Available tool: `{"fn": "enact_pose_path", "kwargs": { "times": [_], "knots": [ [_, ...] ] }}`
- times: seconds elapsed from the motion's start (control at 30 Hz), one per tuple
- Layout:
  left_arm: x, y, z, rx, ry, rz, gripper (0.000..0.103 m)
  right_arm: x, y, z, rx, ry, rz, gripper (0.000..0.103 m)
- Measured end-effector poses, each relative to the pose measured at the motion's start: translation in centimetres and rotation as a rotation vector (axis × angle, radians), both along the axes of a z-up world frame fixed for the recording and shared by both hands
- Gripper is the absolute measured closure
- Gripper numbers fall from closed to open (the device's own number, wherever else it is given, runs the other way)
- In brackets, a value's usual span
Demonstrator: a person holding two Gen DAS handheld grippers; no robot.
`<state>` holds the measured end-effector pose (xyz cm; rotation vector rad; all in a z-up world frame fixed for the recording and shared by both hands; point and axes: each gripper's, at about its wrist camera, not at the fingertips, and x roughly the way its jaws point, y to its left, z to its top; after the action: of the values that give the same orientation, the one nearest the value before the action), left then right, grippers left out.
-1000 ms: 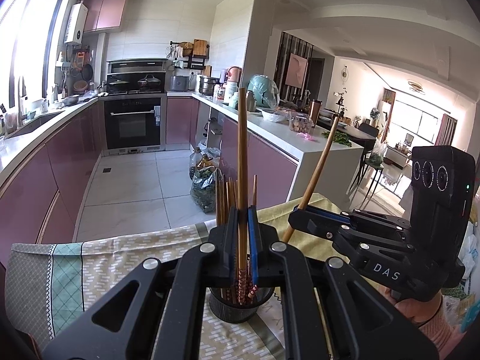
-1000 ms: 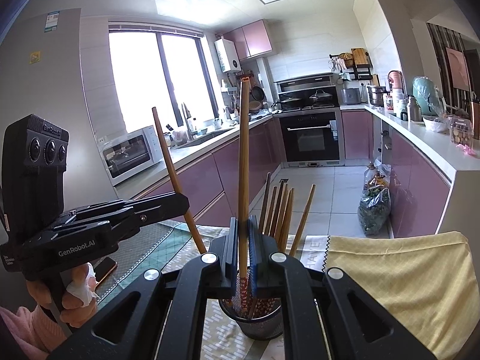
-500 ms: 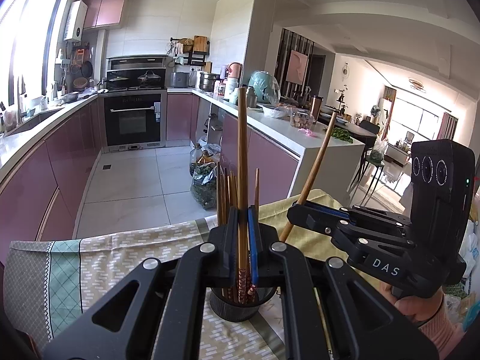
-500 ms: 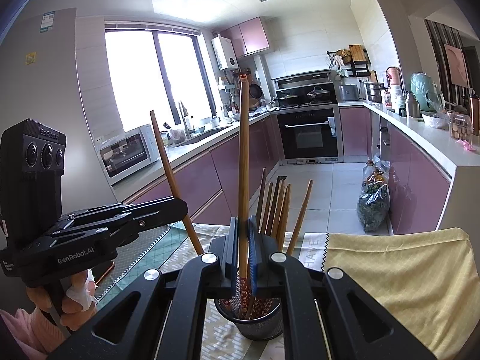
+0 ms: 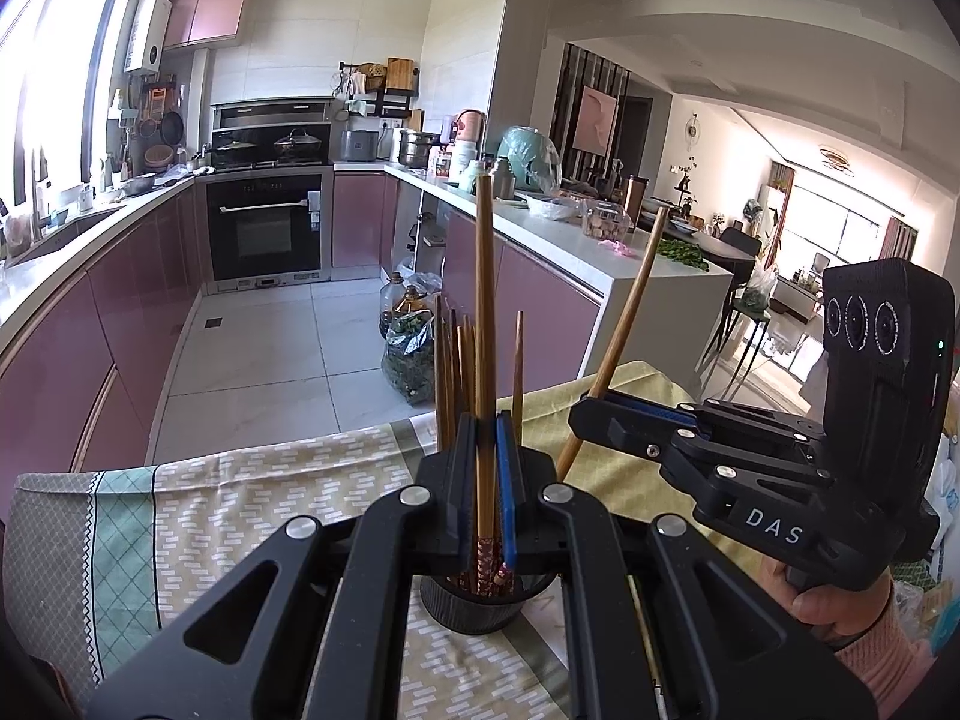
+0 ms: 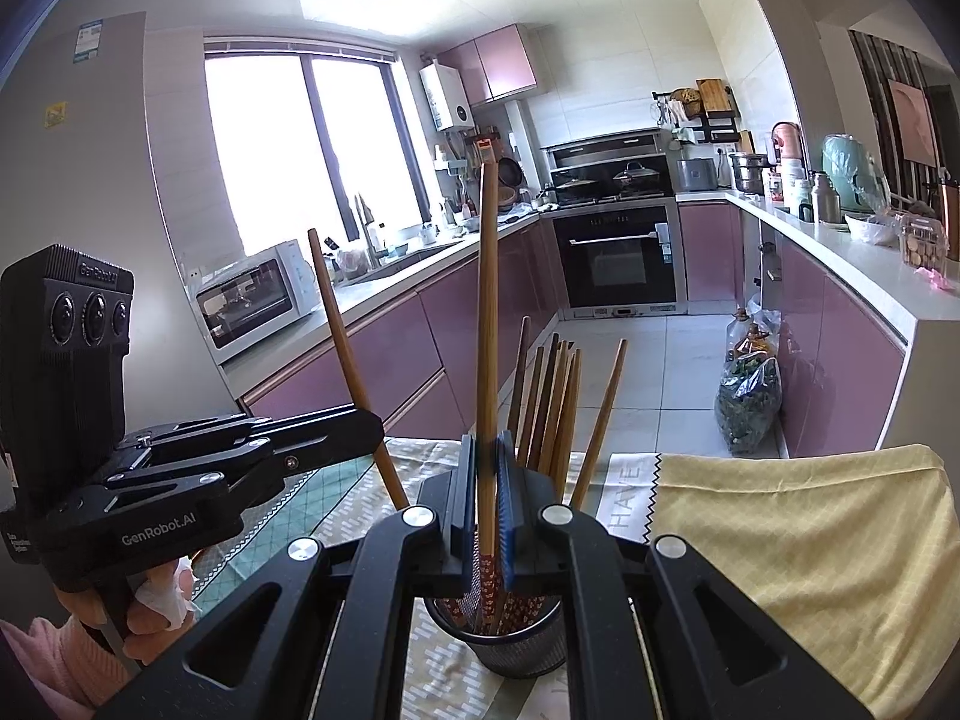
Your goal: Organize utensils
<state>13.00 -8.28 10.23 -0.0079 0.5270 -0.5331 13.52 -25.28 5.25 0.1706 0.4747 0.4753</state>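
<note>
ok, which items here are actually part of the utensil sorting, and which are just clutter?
In the job:
- long brown wooden chopstick clamped in the left hand-held gripper
- second wooden chopstick clamped in the right hand-held gripper
- black mesh holder cup with more chopsticks

Lying about:
- yellow cloth
- white microwave
- bag of greens on the floor
- patterned tablecloth

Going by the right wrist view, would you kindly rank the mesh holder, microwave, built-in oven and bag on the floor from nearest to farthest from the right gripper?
1. Mesh holder, directly below the right gripper.
2. Bag on the floor, right.
3. Microwave, left counter; too close to call with the bag.
4. Built-in oven, far wall.
</note>
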Motion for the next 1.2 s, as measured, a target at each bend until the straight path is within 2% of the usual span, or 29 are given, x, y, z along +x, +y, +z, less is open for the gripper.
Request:
{"fn": "enact_pose_path", "kwargs": {
  "times": [1.2],
  "knots": [
    [1.2, 0.4, -2.6, 0.031, 0.061, 0.000, 0.096, 0.8, 0.2, -1.5, 0.000, 0.053, 0.013, 0.097]
  ]
}}
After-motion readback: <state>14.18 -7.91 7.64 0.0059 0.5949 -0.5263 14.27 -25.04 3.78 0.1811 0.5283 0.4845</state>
